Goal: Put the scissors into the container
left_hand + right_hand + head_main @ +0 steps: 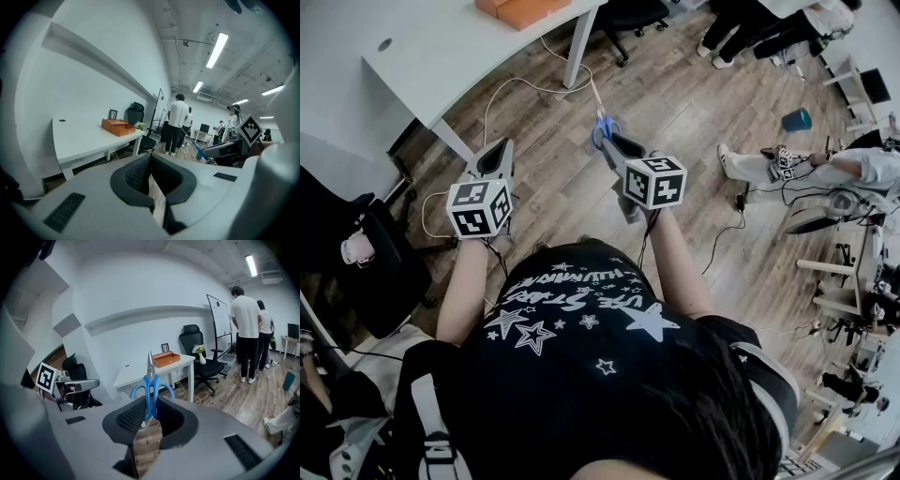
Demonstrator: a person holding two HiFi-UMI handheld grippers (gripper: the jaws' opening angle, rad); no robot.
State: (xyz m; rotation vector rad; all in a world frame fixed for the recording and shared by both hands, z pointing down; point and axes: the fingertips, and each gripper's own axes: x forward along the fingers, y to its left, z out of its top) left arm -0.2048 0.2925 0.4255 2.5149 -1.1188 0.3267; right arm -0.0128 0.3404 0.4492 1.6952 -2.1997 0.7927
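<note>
Right tool (151, 412) clamped on blue-handled steel scissors (151, 394), frame centre, blades pointing up. Left tool (151, 178) sat nearly together, empty. Scissors looked light, rigid, sharp-tipped; plastic handle loops judged safest hold.

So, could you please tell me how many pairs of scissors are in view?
1. The blue-handled scissors are clamped in the right gripper, blades pointing away from it. The left gripper holds none; others may be hidden.
</note>
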